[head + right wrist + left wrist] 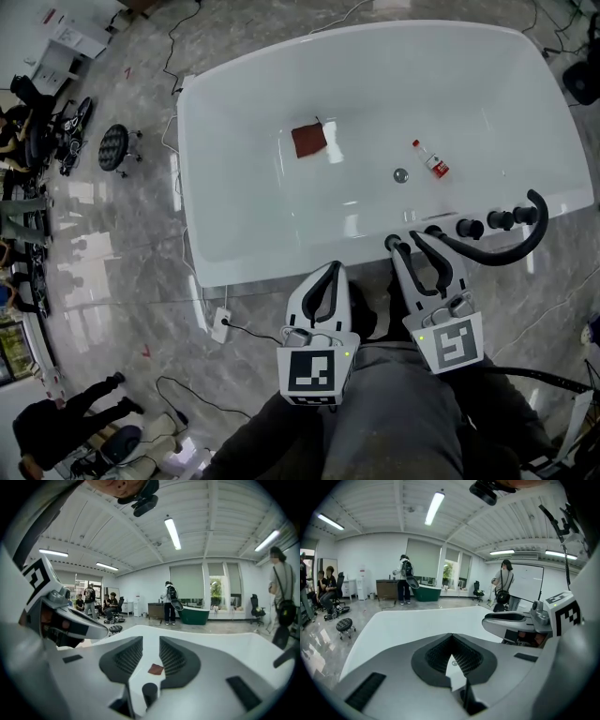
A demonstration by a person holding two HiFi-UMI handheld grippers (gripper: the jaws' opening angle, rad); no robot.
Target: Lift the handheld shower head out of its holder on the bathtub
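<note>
The white bathtub [244,267] spreads out ahead of both my tongs, its near rim right under their tips. The black shower head [483,255] is just to the right of my right tongs [412,239]. It curves away from them along that rim and has not been lifted from the row of black knobs [500,220] there. My right tongs stand partly open over the rim and grip nothing. A short black stub [150,691] shows low in the gap between the pads, and I cannot tell what it belongs to. My left tongs [330,270] sit beside the right ones, to their left, with the tips closed together and empty. Inside the tub, a brown cloth [308,141] lies well ahead of my left tongs. A small red-capped bottle [430,159] lies ahead of my right tongs, with the round drain [400,174] near it, slightly closer to me.
</note>
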